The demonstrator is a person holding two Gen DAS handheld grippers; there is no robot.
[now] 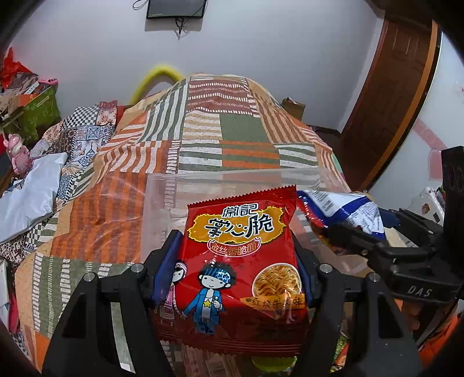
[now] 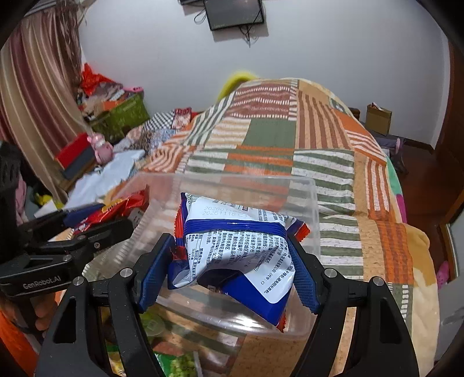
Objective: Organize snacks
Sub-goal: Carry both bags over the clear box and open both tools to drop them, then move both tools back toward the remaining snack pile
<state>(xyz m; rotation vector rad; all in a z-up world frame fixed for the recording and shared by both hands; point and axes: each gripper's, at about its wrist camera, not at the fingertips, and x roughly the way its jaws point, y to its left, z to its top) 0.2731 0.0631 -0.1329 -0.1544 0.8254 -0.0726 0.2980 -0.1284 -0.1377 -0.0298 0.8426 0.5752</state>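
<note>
Showing red pkt (image 1: 240,266) front, left view only; right view: blue-white pkt (image 2: 240,249).

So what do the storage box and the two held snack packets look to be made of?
Storage box: clear rigid plastic, glossy; the bedcover shows through. Red noodle packet: thin glossy printed film, crimped edges. Blue-and-white packet: similar film, creasing where gripped; foil lining not visible.

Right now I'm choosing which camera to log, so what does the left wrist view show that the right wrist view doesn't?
Only the left wrist view shows the red noodle packet's printed front, clamped in the left gripper. Only the right wrist view shows the curtain and the blue and white packet's text side, clamped in the right gripper. Both show the clear plastic bin, the patchwork bedspread and the wall screen.
</note>
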